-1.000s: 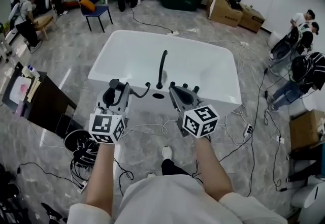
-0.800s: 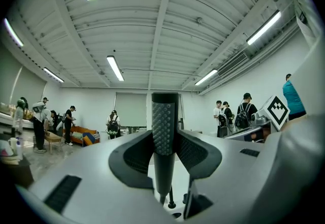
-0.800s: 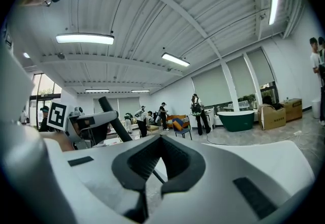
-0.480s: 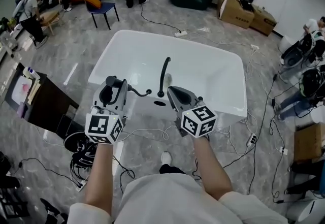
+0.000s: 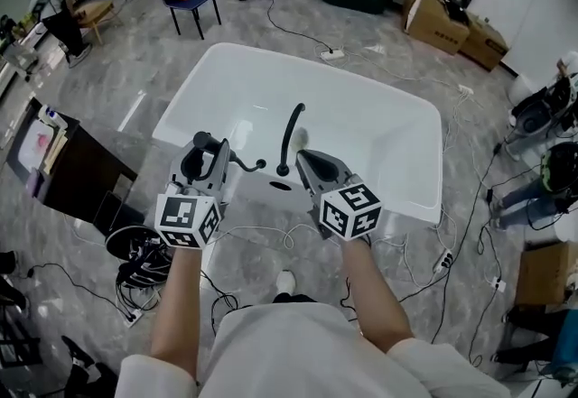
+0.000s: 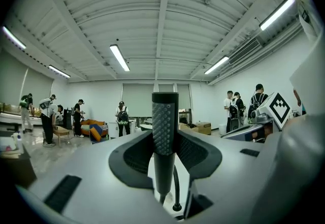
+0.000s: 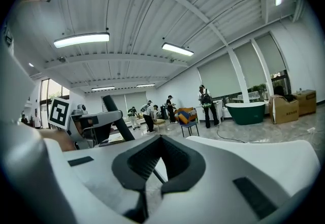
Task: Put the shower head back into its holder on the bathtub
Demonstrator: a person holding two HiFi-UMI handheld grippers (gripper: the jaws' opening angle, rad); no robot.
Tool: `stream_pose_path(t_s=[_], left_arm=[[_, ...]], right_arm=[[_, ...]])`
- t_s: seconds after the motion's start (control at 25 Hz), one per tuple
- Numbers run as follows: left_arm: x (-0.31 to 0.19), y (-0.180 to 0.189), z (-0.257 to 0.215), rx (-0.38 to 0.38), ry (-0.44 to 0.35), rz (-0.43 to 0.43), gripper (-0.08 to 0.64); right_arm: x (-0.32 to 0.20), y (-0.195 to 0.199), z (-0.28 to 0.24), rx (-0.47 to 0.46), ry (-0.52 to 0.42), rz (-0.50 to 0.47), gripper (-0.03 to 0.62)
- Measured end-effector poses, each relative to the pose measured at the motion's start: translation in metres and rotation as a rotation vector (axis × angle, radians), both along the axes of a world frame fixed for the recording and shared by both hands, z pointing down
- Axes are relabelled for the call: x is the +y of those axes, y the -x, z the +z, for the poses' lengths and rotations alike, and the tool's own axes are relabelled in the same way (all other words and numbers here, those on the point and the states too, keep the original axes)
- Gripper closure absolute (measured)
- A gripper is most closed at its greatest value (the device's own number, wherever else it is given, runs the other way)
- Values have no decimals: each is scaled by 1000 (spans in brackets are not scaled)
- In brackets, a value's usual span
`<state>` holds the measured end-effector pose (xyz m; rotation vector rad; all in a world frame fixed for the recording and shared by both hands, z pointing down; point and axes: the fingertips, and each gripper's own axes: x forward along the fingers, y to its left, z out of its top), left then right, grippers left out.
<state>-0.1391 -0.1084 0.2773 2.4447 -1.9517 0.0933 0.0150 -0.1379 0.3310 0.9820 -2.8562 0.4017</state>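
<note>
Shower head (image 6: 165, 131) is standing upright, clamped in the left gripper (image 5: 212, 157) over the bathtub's (image 5: 411, 198) near rim. The right gripper (image 5: 307, 161) is hovering alongside, jaws together and empty.

The grey right gripper (image 7: 160, 138) with black pads has its jaws together at the tips, with nothing gripped. Left of it, the grey left gripper (image 7: 96, 125) with its square-marker cube holds a tilted black rod-shaped shower head (image 7: 112, 114). Beyond stand people (image 7: 205, 106), a blue chair (image 7: 189, 122), a dark green bathtub (image 7: 246, 111) and brown cardboard boxes (image 7: 285, 107).
</note>
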Motion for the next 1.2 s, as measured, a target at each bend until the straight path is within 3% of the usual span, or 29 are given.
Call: stream_pose_path(t_s=[0.68,1.2], left_arm=[[-39,-1,49,-2,97,-24,420],[-87,15,101,35,183,44,420]], right_arm=[[-36,4,50,50,100,-32,577],[-65,30,94,95,182,10,577]])
